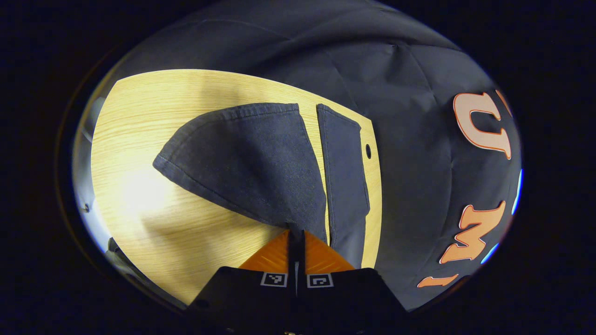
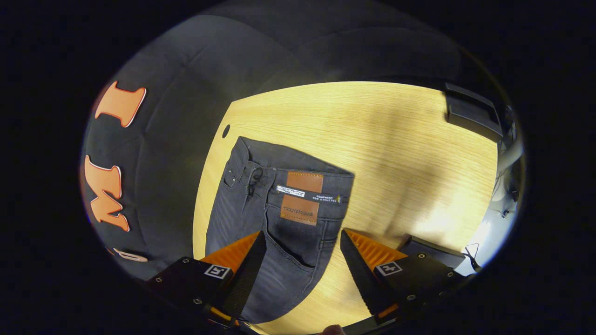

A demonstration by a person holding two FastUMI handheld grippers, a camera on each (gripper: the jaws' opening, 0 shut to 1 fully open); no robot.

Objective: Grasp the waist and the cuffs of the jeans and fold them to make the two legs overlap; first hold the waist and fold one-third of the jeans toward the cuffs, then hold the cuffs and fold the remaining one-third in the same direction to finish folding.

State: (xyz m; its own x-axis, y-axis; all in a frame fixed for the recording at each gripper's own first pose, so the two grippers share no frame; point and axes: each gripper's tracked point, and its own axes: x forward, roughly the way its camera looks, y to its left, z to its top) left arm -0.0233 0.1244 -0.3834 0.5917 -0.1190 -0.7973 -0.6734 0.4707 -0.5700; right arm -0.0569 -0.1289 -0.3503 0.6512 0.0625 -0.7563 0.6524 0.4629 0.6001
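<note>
we note a pale wood-grain bench [image 2: 396,139] backed by black cloth. the dark jeans [image 2: 279,209] lie flat on it. in the left gripper view, the left gripper [image 1: 296,237] is closed on the denim edge, with the cuffs [image 1: 251,109] ahead of it. in the right gripper view, the right gripper [image 2: 302,242] stands with fingers spread above the waist [image 2: 298,188], not touching the fabric.

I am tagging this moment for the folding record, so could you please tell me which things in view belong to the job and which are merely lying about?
Job:
dark grey denim jeans
left gripper, shut on the jeans
right gripper, open

Lying about:
light wooden table
flat black box at the table's far edge
</note>
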